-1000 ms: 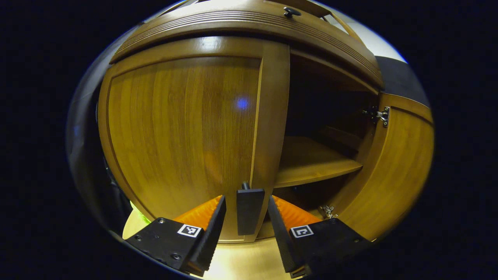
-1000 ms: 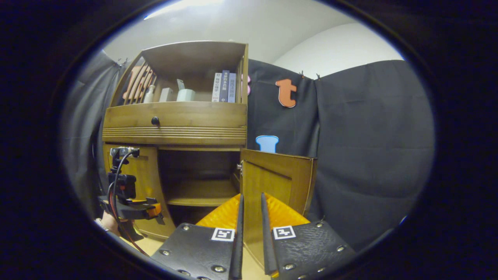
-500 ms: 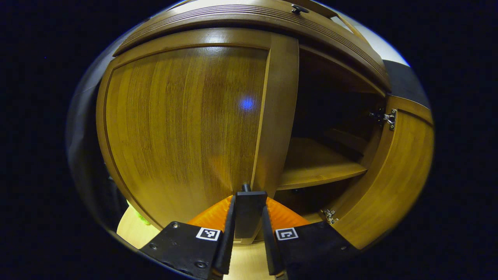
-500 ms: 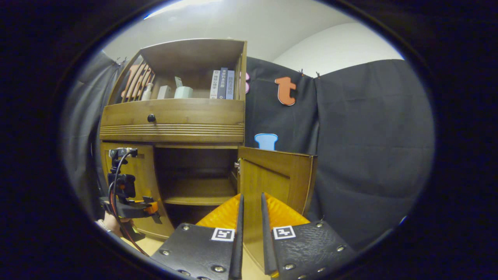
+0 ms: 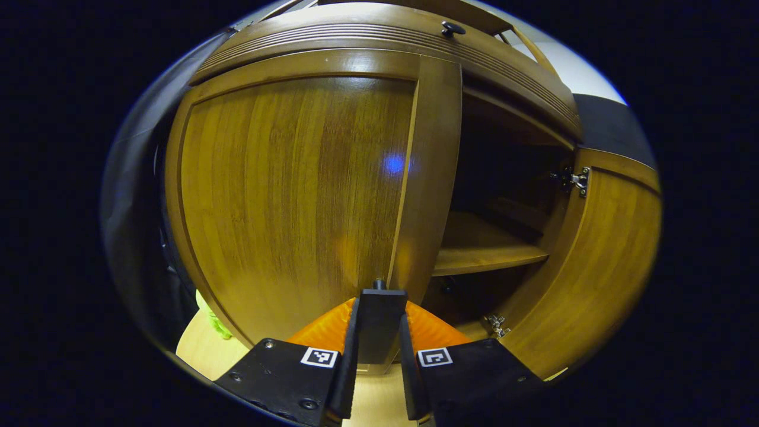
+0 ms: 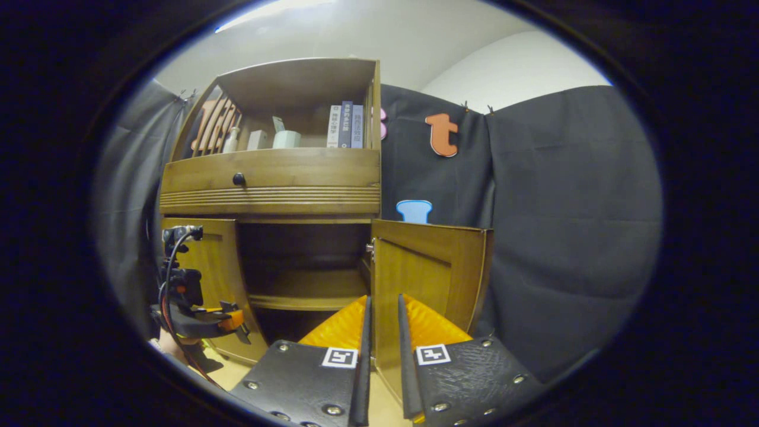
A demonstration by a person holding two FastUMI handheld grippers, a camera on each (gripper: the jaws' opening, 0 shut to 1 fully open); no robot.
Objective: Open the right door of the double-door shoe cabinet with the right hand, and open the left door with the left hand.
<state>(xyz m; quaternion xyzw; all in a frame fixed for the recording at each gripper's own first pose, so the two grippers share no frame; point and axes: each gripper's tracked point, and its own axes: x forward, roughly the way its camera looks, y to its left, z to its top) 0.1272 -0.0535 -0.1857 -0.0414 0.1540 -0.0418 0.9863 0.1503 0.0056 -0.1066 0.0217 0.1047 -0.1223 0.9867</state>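
Left gripper [image 5: 378, 350]: your fingers pinch the black handle [image 5: 379, 323] at the left door's [image 5: 296, 196] inner edge; that door sits nearly closed
Right gripper [image 6: 382, 356]: your fingers are almost together, gripping nothing; the right door [image 6: 424, 284] stands swung open just ahead
Cabinet [image 6: 270, 181]: inner shelf [image 5: 483, 252] exposed

left gripper view close against left door [image 5: 284, 196], right gripper view farther back, both sharing open cabinet interior [image 6: 302, 261]

We see warm dim light, blue flare spot on left door [image 5: 284, 196], dark cabinet interior [image 6: 302, 261], edges strongly bowed.
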